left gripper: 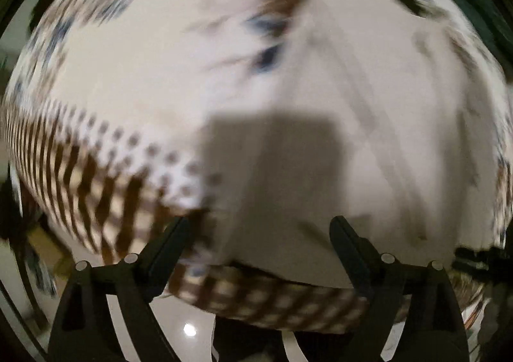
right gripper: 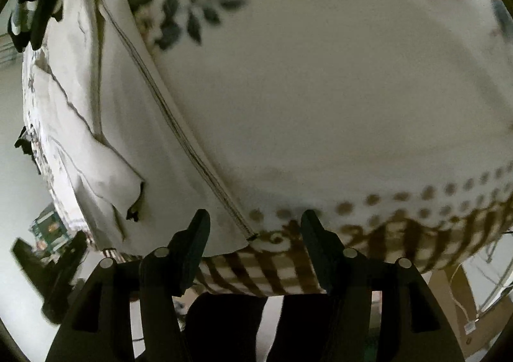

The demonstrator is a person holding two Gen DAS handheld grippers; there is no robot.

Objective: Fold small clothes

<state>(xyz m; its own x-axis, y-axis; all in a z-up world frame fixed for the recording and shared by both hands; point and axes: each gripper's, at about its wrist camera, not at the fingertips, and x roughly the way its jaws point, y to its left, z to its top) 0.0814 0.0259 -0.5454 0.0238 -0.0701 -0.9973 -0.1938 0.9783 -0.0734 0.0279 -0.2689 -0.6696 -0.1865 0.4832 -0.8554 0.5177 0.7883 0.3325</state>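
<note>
A surface (right gripper: 336, 89) under a leaf-and-dot patterned cloth carries a white garment (right gripper: 105, 124) on its left part; both the left hand-held gripper (left gripper: 259, 230) and right hand-held gripper (right gripper: 255, 225) hover spread and empty near its hem; each should probably pinch a hem corner squarely before lifting, so the fold lands even.

Table under patterned cloth (right gripper: 336, 99) (dots, brown checked border), white garment (right gripper: 105, 137) lying on it

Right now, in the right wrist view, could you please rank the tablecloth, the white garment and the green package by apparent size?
1. tablecloth
2. white garment
3. green package, farther off, so true size unsure
</note>
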